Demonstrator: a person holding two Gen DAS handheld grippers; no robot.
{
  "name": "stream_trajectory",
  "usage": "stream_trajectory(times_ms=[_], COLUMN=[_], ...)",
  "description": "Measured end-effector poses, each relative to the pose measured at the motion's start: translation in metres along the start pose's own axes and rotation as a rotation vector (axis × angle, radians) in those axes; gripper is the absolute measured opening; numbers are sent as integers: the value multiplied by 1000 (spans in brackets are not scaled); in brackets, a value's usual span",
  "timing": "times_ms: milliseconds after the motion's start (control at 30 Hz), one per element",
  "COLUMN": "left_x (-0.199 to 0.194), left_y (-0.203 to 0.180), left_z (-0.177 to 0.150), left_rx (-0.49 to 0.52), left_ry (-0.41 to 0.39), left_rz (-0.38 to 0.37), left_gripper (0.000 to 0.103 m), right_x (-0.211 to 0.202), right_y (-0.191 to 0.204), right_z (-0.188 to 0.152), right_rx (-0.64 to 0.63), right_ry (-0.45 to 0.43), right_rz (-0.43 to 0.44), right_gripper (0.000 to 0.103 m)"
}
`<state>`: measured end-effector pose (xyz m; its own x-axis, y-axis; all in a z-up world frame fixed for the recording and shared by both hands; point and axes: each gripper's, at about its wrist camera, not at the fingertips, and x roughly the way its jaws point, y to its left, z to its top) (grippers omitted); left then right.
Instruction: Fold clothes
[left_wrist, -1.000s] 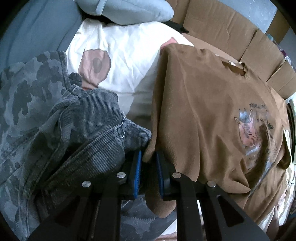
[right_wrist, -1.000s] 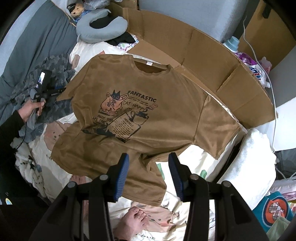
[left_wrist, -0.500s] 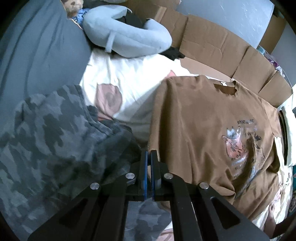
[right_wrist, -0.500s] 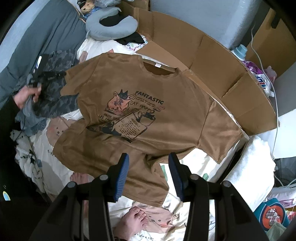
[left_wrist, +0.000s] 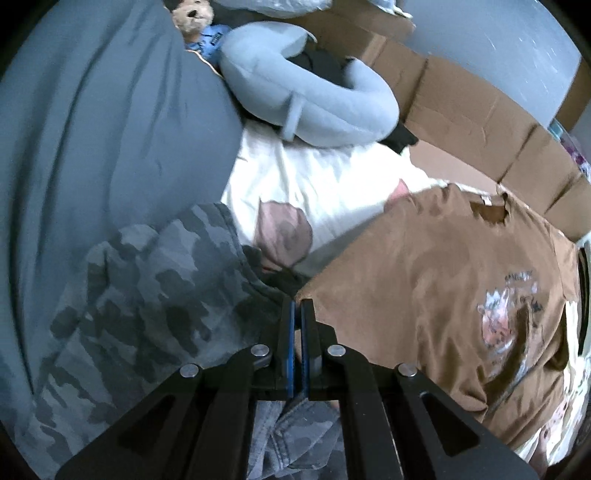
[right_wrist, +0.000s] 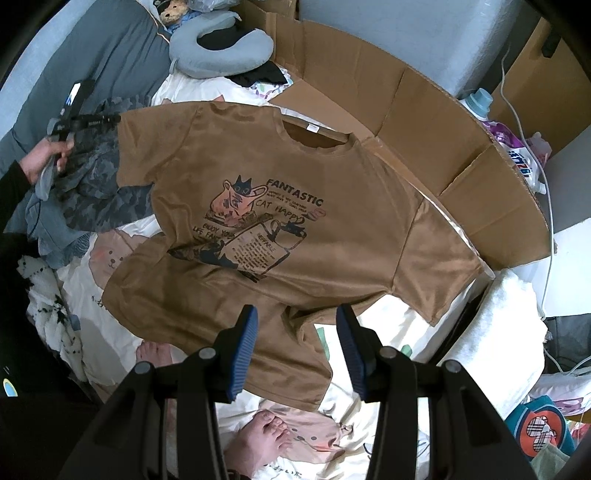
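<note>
Brown tee (right_wrist: 295, 206), soft matte knit, cat print, spread face-up on bed (right_wrist: 373, 332). Left tool (left_wrist: 297, 314) pressed together on its sleeve corner, beside camo cloth (left_wrist: 155, 295). Right tool (right_wrist: 295, 334) spread, above the rumpled hem.

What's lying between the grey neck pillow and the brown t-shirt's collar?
In the right wrist view, a black garment and a strip of white patterned bedsheet lie between the grey neck pillow and the brown t-shirt.
</note>
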<state>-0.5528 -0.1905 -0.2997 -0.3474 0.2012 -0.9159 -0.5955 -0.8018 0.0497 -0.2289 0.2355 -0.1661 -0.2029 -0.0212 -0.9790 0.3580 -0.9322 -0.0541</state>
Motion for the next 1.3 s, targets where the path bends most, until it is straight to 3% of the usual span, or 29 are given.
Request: stream_trajectory(times_ms=[300, 800, 1167, 1300], left_x=[9, 65, 90, 76], left_y=[6, 32, 38, 42], left_z=[13, 20, 6, 5], left_rx=[-3, -69, -149, -165], left_ry=[41, 104, 147, 121], left_rz=[50, 181, 189, 175], left_gripper=[2, 2, 7, 9], right_x=[1, 12, 23, 24], right_y=[-1, -5, -14, -15], right_z=[1, -7, -14, -13], right_rx=[-3, -6, 21, 28], right_ry=[4, 43, 91, 94], right_rz=[2, -15, -25, -21], right_gripper=[42, 42, 42, 42])
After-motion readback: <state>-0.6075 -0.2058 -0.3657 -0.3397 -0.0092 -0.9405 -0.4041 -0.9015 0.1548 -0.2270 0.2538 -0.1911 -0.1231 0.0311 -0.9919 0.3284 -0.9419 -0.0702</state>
